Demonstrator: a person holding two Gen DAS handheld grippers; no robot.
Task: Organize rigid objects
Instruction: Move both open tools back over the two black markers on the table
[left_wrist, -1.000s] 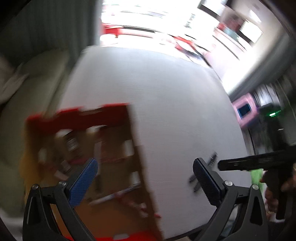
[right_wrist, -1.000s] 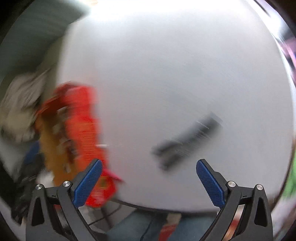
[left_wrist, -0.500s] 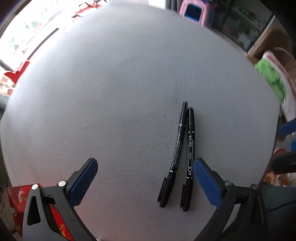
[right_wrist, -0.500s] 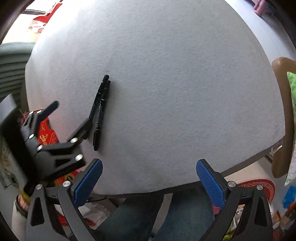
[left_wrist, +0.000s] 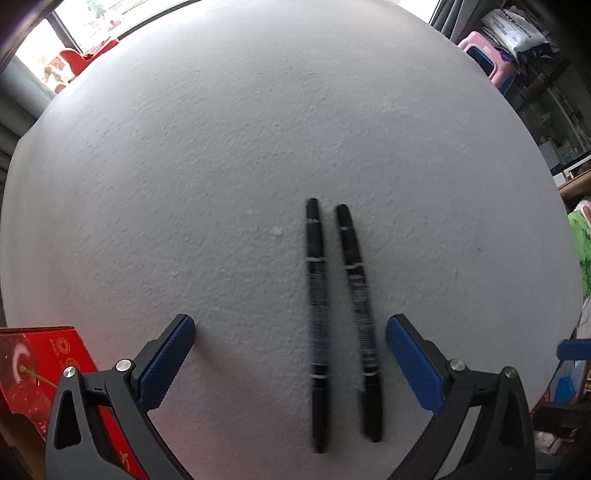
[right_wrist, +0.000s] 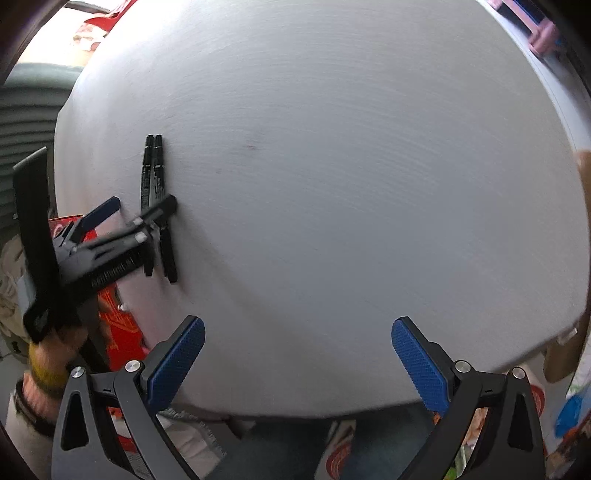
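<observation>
On the white surface (left_wrist: 221, 147) two black markers (left_wrist: 332, 314) lie side by side, neither picked up — task looks barely begun, w/ the red box (left_wrist: 40, 362) at the near-left edge a likely destination. Left gripper (left_wrist: 290, 354) hovers low over the markers' near ends, released wide, both between its fingers. Right gripper (right_wrist: 297, 354) waits apart, also spread, nothing held.

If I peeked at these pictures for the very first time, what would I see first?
You would see two black pens first, lying side by side on a big white table. They sit between the blue fingertips of the open left gripper. A shiny red box peeks in at the table's near left edge, and the right gripper is open over bare table.
</observation>
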